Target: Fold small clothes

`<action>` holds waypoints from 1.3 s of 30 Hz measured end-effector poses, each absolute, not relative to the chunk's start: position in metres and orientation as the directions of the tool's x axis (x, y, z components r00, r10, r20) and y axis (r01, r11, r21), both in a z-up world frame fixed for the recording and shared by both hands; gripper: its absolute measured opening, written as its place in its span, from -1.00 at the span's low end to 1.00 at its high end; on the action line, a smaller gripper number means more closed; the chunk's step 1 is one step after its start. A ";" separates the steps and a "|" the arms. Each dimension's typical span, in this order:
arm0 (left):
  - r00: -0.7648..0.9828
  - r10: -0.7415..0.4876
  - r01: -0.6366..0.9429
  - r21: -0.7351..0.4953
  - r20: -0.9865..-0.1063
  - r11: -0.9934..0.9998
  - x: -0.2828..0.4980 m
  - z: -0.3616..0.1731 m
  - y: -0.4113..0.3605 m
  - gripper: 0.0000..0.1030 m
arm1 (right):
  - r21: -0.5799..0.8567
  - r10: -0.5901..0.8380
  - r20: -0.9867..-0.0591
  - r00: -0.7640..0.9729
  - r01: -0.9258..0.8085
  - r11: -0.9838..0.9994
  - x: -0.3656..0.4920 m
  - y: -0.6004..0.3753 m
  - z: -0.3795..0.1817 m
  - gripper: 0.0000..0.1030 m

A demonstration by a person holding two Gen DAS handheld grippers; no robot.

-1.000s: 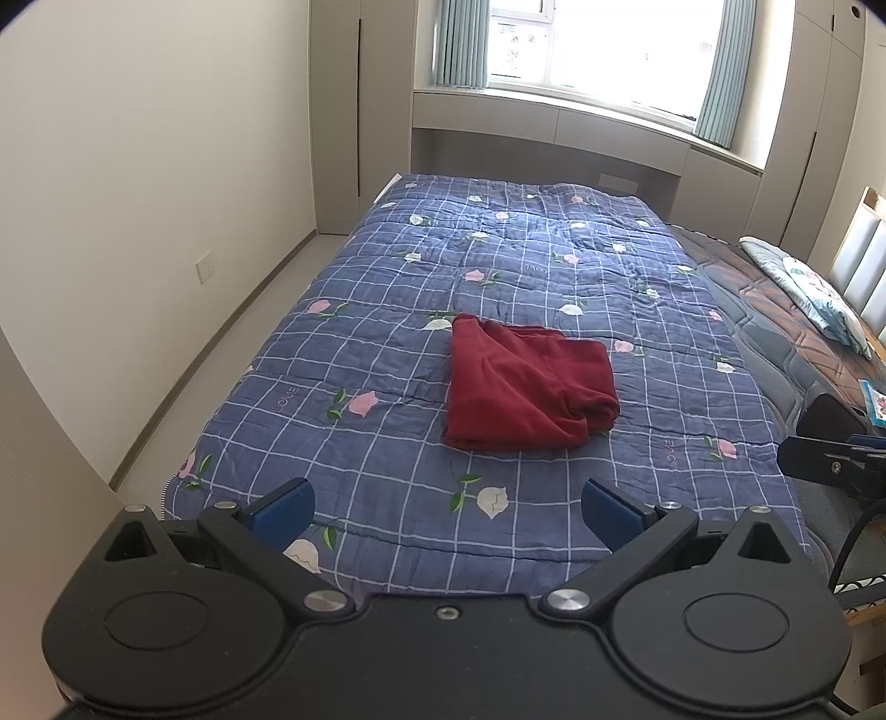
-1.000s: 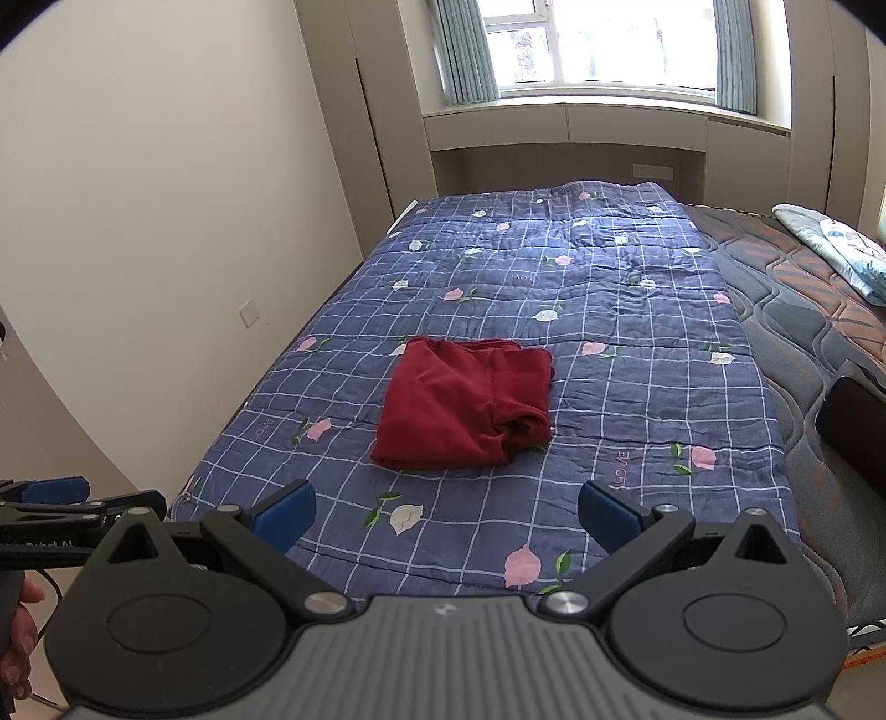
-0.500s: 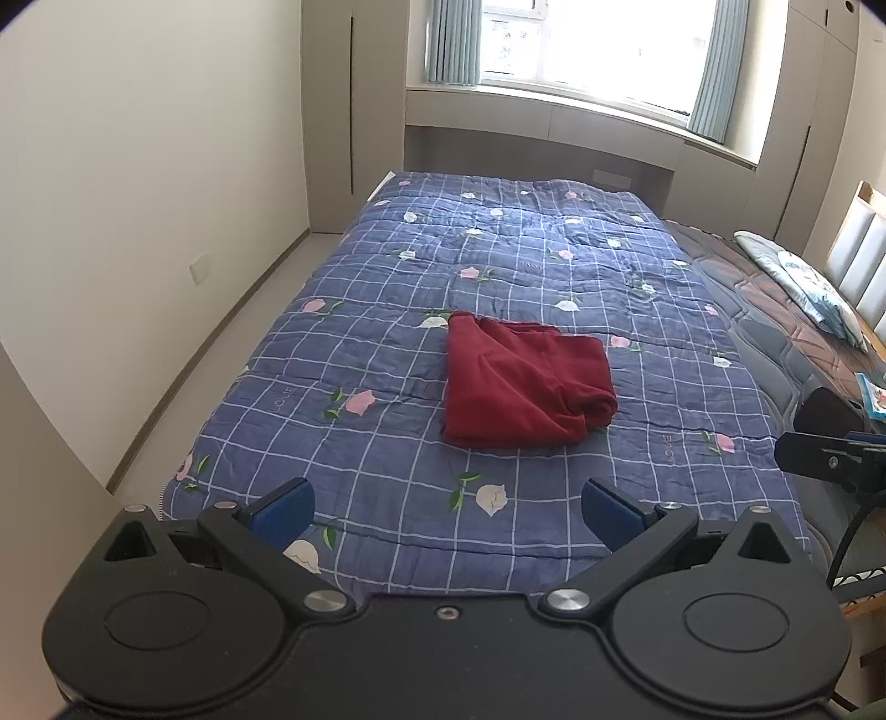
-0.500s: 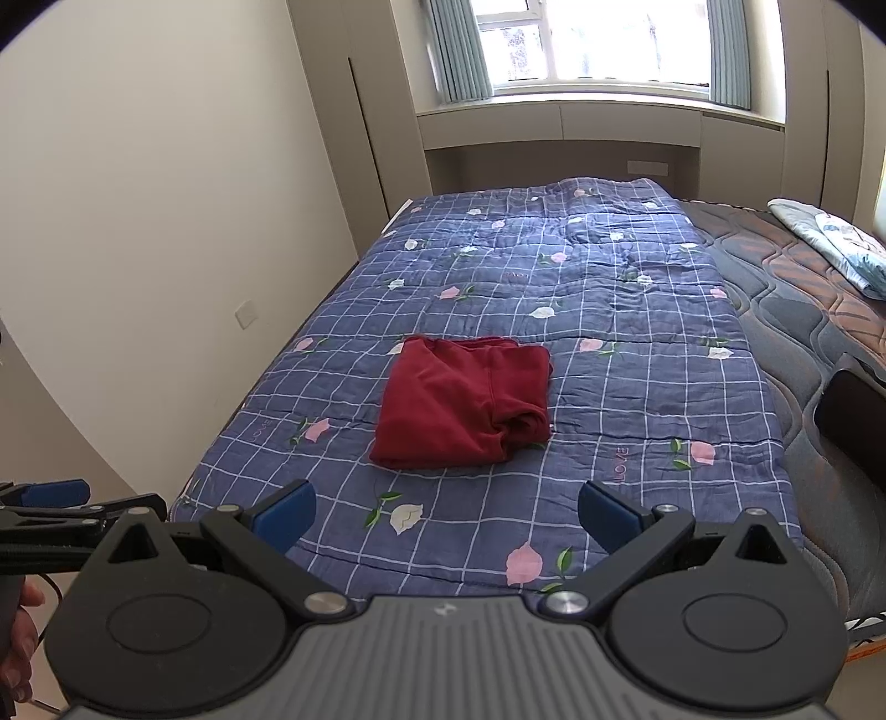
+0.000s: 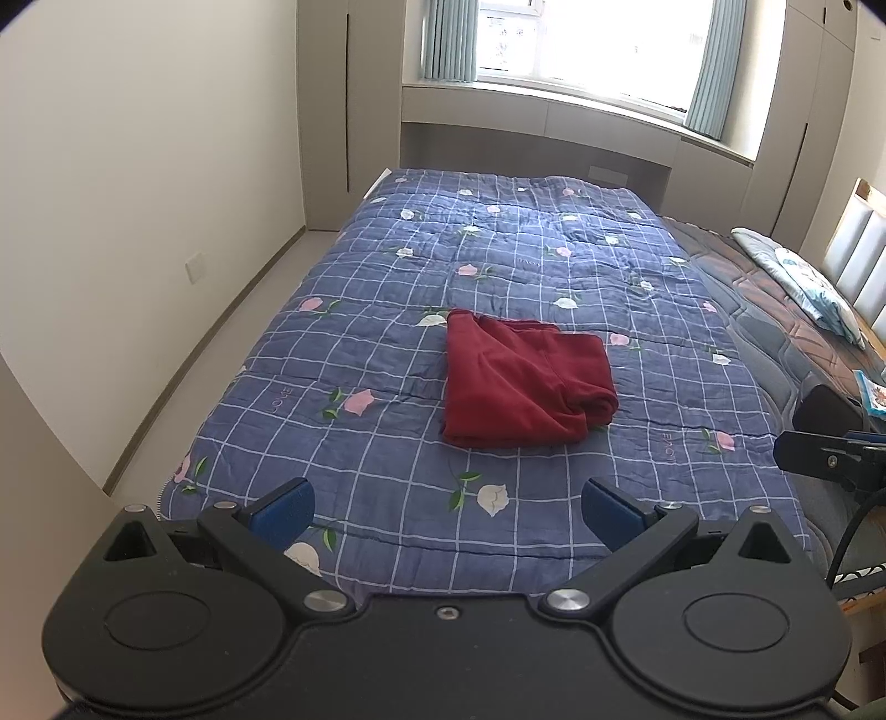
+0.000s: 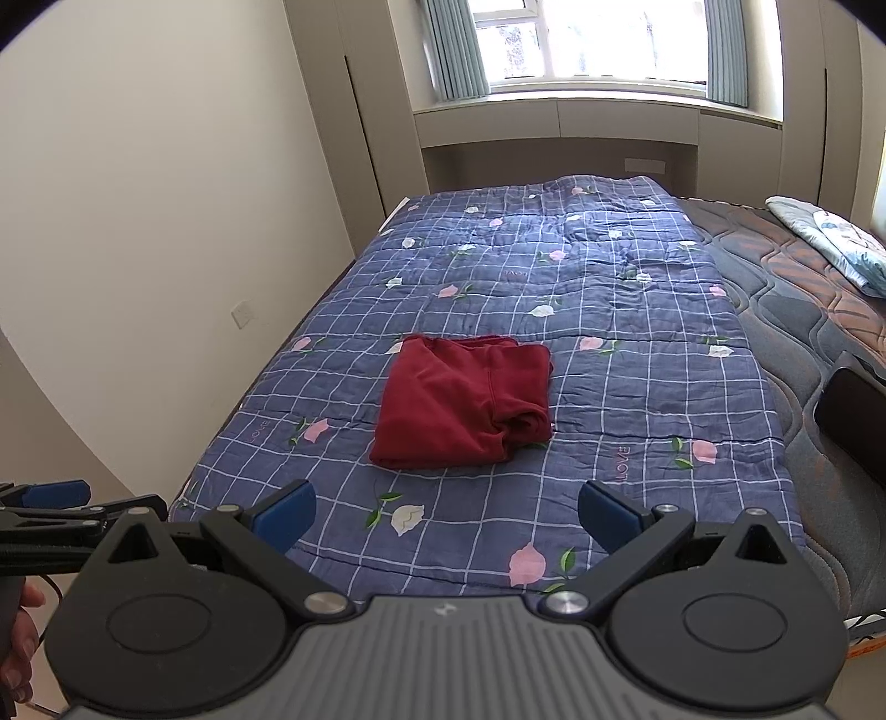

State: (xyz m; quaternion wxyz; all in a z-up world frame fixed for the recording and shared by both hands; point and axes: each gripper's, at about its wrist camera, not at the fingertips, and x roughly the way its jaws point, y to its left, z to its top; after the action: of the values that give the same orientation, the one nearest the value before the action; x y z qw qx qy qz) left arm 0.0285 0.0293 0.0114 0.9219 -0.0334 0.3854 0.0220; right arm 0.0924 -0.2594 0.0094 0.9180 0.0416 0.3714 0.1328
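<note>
A bed (image 5: 764, 354) fills both views, running from 6 o'clock toward the window (image 6: 587, 44) at 12 o'clock, and most of it is covered by a blue checked quilt (image 5: 387, 310) with pink and white flowers. At 3 o'clock lies the bare quilted mattress strip with a patterned pillow (image 5: 803, 277) near the headboard. Near the middle of the quilt, just below centre in each view, rests the red garment (image 5: 520, 382), a compact, roughly rectangular bundle with a rolled, slightly bulging edge at its 4 o'clock corner (image 6: 526, 421); nothing touches it. The left gripper (image 5: 446, 512) sits at 6 o'clock of its own view, blue-padded jaws spread wide and empty, well short of the cloth; its side profile also shows at 9 o'clock of the right view. The right gripper (image 6: 446, 512) is likewise held back at 6 o'clock, jaws wide apart, holding nothing. Judging from the tidy shape, the folding looks finished or close to it, with both tools clear of the bundle. If another step is wanted, it would call for reaching forward toward 12 o'clock, pinching the bulging corner and flattening it, or bringing in a fresh garment, though none is visible here.
</note>
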 end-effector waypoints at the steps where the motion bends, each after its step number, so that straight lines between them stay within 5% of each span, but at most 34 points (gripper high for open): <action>1: 0.701 0.013 -0.064 -0.045 -0.713 0.997 0.029 0.011 0.030 0.99 | 0.175 0.273 -0.671 0.689 -0.211 0.962 0.093 -0.259 0.009 1.00; 39: 0.644 -0.005 0.014 0.006 -0.765 1.000 0.066 0.000 0.068 0.99 | 0.162 0.195 -0.704 0.683 -0.113 0.980 0.103 -0.214 -0.003 1.00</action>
State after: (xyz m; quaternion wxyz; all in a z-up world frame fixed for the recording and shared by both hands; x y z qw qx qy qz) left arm 0.0655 0.0676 0.0002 0.9066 0.0055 0.4220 -0.0054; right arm 0.1032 -0.2142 -0.0026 0.9158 0.0526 0.3891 0.0843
